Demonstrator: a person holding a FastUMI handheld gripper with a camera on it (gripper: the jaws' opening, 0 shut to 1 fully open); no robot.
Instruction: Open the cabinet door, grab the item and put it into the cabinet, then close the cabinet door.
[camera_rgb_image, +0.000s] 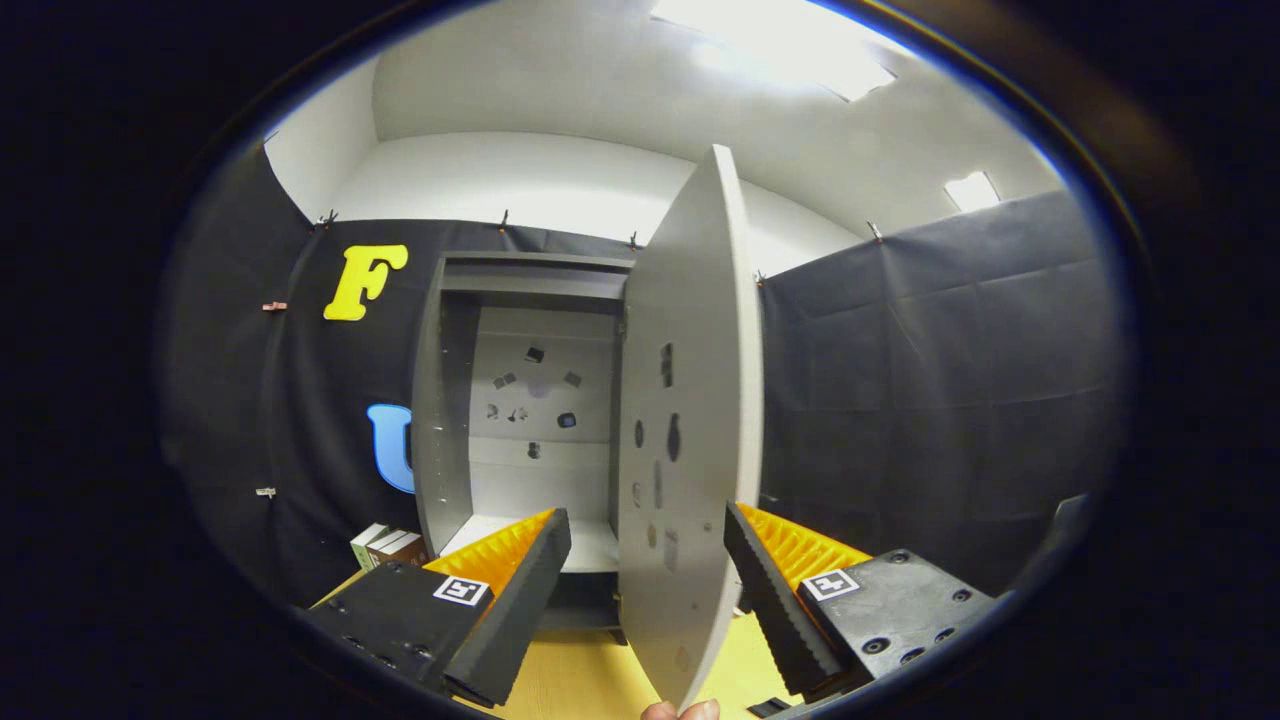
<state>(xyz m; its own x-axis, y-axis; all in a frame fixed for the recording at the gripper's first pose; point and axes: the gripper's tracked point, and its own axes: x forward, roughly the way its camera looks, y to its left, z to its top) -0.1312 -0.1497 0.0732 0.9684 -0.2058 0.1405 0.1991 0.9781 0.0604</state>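
Observation:
A grey cabinet (520, 400) stands ahead against the booth's wall, its inside open to view with small dark marks on the back panel. Its grey door (690, 430) is swung out toward me, edge-on, and its lower part sits between my two fingers. My gripper (648, 545) is open; the left fingertip (550, 540) stands apart from the door, the right fingertip (745, 545) lies close beside its edge. A small box (388, 545), the item, rests on the wooden table left of the cabinet's base. A person's fingertips (680, 711) touch the door's bottom edge.
The wooden table (570, 680) runs under the fingers to the cabinet's foot. Black cloth walls close in on the left and right. The cabinet's lower shelf (590, 545) lies just beyond the left finger.

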